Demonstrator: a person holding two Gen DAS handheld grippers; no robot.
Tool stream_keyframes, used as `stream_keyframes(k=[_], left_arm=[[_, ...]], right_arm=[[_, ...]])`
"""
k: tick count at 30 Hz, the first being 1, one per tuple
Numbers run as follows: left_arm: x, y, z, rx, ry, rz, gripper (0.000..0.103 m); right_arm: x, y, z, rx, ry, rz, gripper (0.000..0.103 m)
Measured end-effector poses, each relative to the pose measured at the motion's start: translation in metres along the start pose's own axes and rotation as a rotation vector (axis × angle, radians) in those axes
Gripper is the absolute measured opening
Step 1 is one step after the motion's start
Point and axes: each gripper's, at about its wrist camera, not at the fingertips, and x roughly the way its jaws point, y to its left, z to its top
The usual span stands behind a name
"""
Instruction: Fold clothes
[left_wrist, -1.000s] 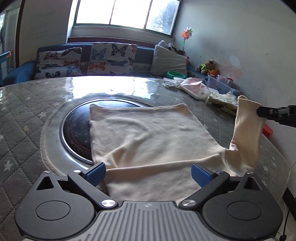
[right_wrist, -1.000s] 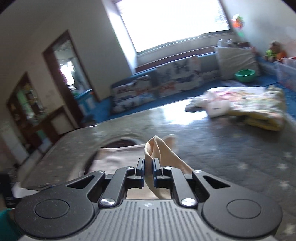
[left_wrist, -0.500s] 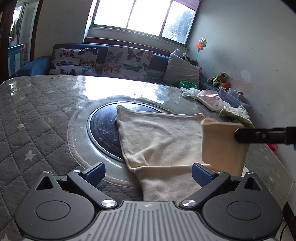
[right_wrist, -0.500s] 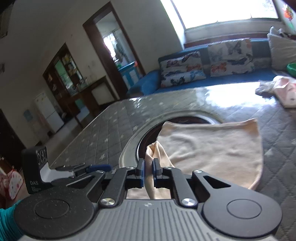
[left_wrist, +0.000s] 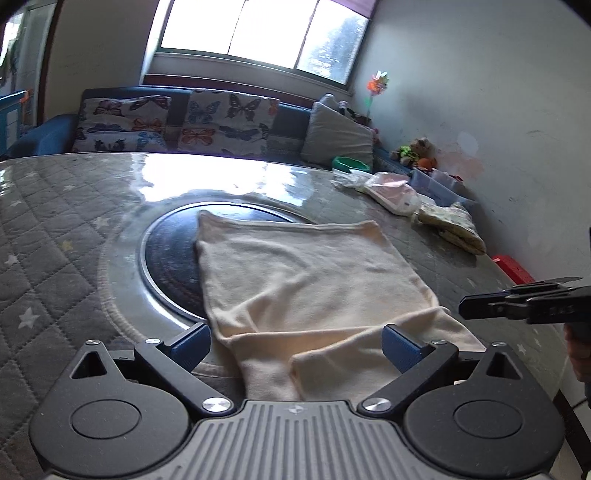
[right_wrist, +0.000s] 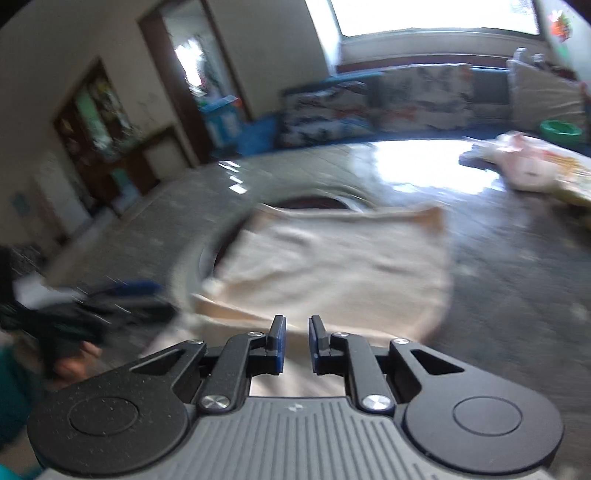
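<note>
A cream garment (left_wrist: 306, 273) lies flat on the quilted grey table (left_wrist: 55, 236), partly over a dark round inset (left_wrist: 170, 254). Its folded-in sleeve (left_wrist: 369, 343) rests along the near edge. My left gripper (left_wrist: 295, 345) hovers wide open just above that near edge with nothing between its pads. At the right of the left wrist view my right gripper (left_wrist: 466, 308) hangs in the air, clear of the cloth. In the blurred right wrist view, the right gripper (right_wrist: 296, 343) stands a little open and empty above the garment (right_wrist: 332, 266). The left gripper (right_wrist: 110, 306) shows as a dark blur at the left.
At the table's far right lie a pink-white clothes pile (left_wrist: 391, 192) and a folded yellow patterned cloth (left_wrist: 450, 225). A red object (left_wrist: 513, 269) sits beyond the right edge. Behind the table is a sofa with butterfly cushions (left_wrist: 221, 122) and a green bowl (left_wrist: 351, 162).
My right gripper carried the sleeve leftward over the garment, let it go and pulled back to the right. The sleeve now lies flat. The left gripper stayed open.
</note>
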Motion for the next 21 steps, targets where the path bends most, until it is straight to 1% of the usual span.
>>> stream_keyframes(k=[2, 3, 4, 6, 7, 9, 11, 14, 18, 19, 21], left_arm=[[0.005, -0.007, -0.001, 0.023, 0.013, -0.027, 0.088], [0.007, -0.012, -0.002, 0.037, 0.02, -0.039, 0.084], [0.01, -0.016, -0.003, 0.05, 0.027, -0.05, 0.082], [0.015, -0.024, -0.005, 0.078, 0.041, -0.071, 0.076], [0.018, -0.027, -0.006, 0.091, 0.048, -0.075, 0.074], [0.022, -0.033, -0.007, 0.114, 0.064, -0.079, 0.067], [0.024, -0.036, -0.007, 0.122, 0.071, -0.085, 0.063], [0.027, -0.04, -0.003, 0.128, 0.071, -0.099, 0.057], [0.034, -0.05, -0.001, 0.154, 0.075, -0.12, 0.055], [0.036, -0.052, -0.002, 0.164, 0.079, -0.121, 0.055], [0.043, -0.053, -0.004, 0.178, 0.1, -0.111, 0.051]], right_arm=[[0.001, -0.022, -0.008, 0.013, 0.031, -0.057, 0.013], [0.006, -0.03, -0.004, 0.017, 0.042, -0.062, 0.013], [0.007, -0.034, -0.007, 0.018, 0.049, -0.072, 0.013], [0.009, -0.041, -0.013, 0.019, 0.064, -0.09, 0.013], [0.01, -0.044, -0.015, 0.02, 0.071, -0.099, 0.013], [0.012, -0.051, -0.021, 0.022, 0.085, -0.118, 0.014], [0.013, -0.057, -0.025, 0.022, 0.093, -0.132, 0.014], [0.008, -0.056, -0.017, 0.003, 0.051, -0.124, 0.014], [0.017, -0.052, -0.009, -0.02, 0.022, -0.097, 0.014], [0.022, -0.05, -0.008, -0.029, 0.02, -0.092, 0.014], [0.041, -0.041, -0.004, -0.059, 0.027, -0.106, 0.013]])
